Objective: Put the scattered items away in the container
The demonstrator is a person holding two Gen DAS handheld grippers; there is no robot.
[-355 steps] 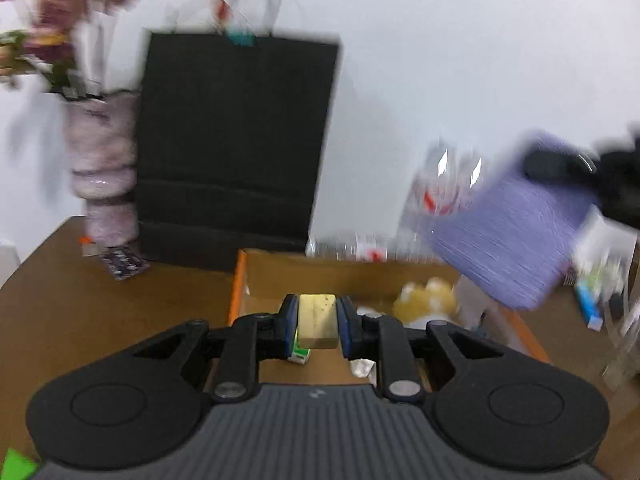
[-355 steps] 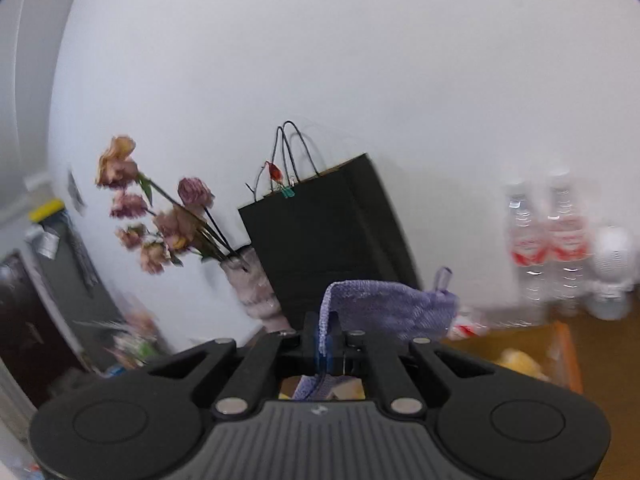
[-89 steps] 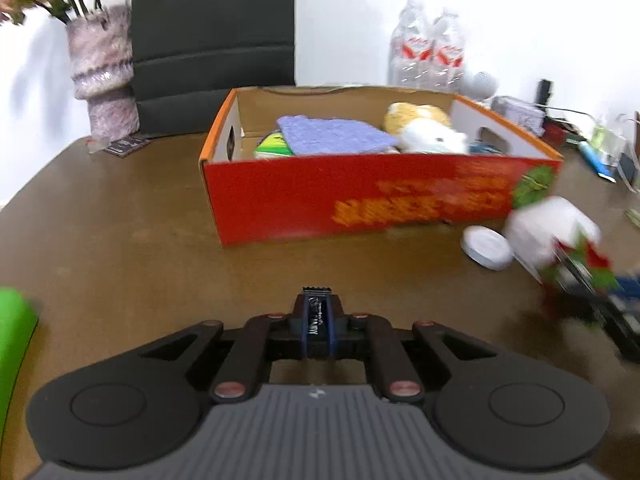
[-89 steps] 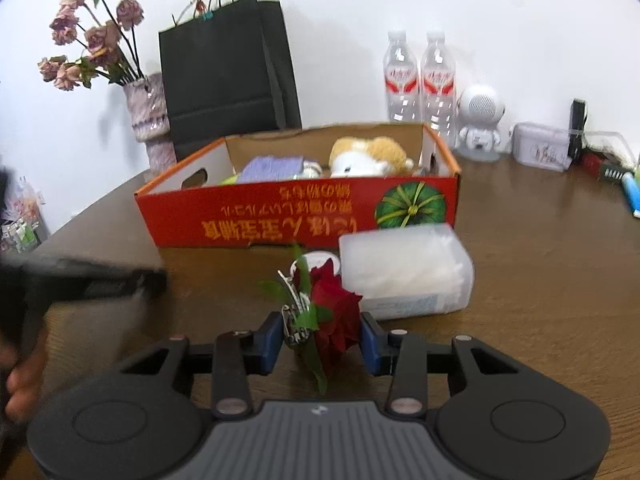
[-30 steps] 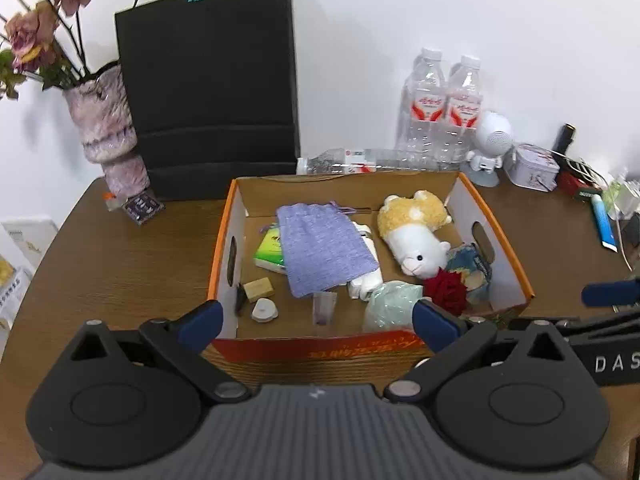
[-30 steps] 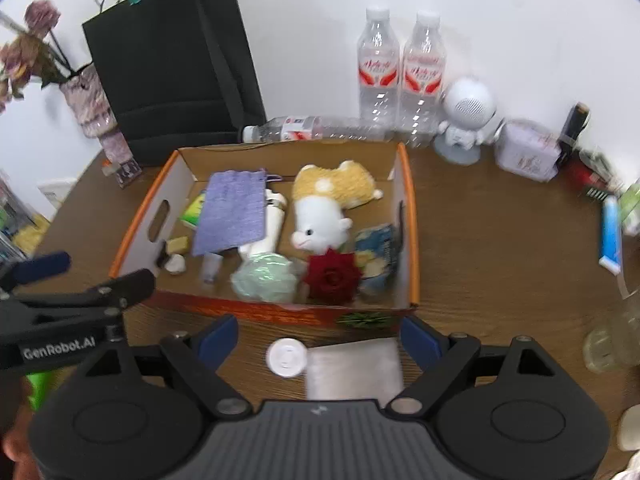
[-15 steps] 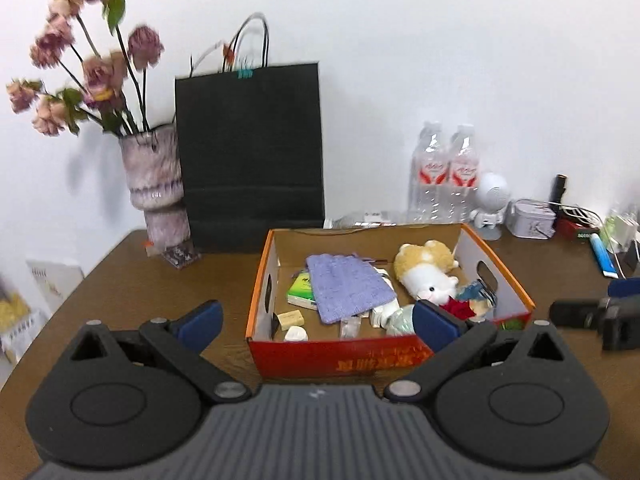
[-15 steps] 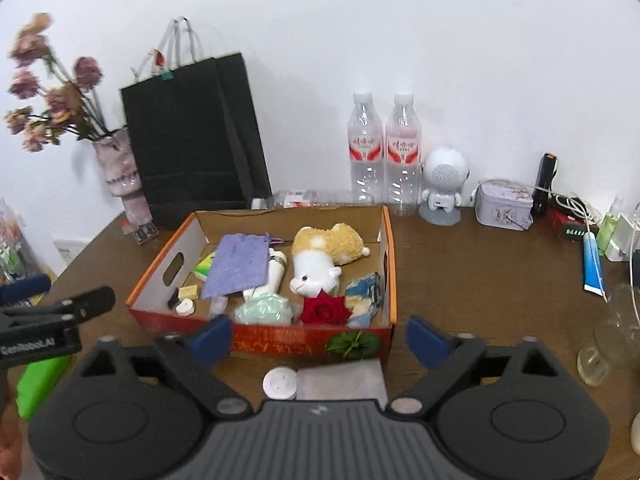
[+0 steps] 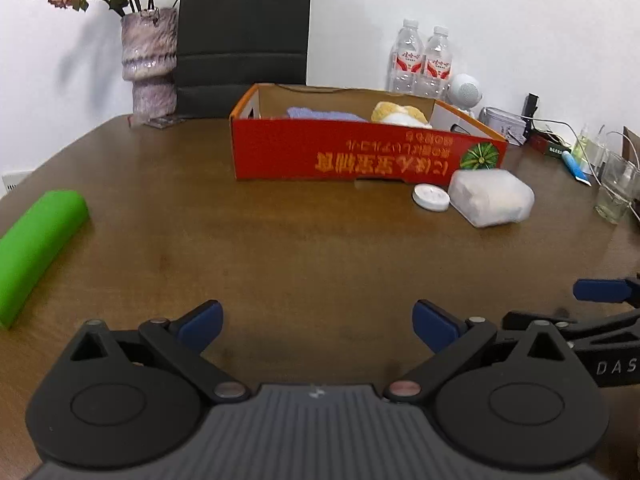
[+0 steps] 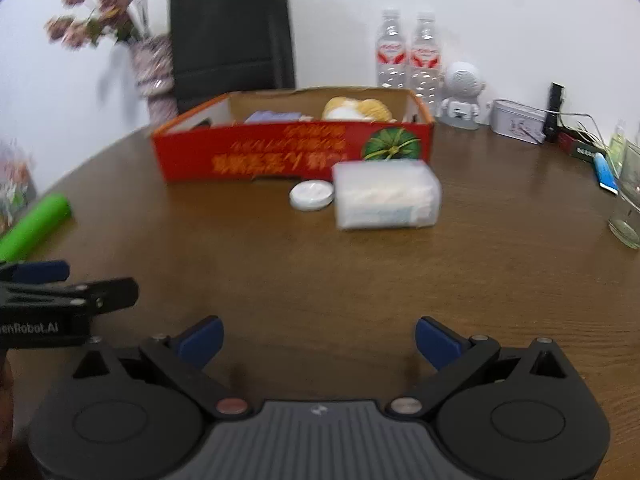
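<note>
— What is lying around you right now?

— A white wall is standing behind a brown wooden tabletop (image 9: 280, 248). Against the wall a black paper bag (image 9: 244, 36) is sitting beside a mottled vase (image 9: 150, 66) of dried roses, and two water bottles (image 9: 424, 64) are standing next to a small white robot-shaped speaker (image 10: 462, 96).

— And the container?

— The red cardboard box (image 9: 360, 154) is resting toward the back of the tabletop. Over its rim I am seeing a purple cloth (image 9: 320, 114) and a yellow-and-white plush toy (image 9: 400, 114) lying inside.

— What is lying outside it?

— A clear plastic box (image 10: 386, 196) with white contents is sitting just in front of the box's right end, and a round white lid (image 10: 312, 196) is lying just beside it on its left; I cannot tell whether they are touching. A green cylinder (image 9: 36, 248) is lying well apart from them, at the tabletop's left edge.

— How are your jaws standing?

— My left gripper (image 9: 316, 322) is hovering low over bare wood near the front of the tabletop, its jaws spread wide with nothing between them. My right gripper (image 10: 318, 338) is hanging alongside it, its jaws likewise wide apart and holding nothing. Each one is showing at the edge of the other's view.

— Anything at the far right?

— A drinking glass (image 10: 628, 208) is standing near the right edge, with a blue tube (image 10: 604, 174) and some cables behind it.
</note>
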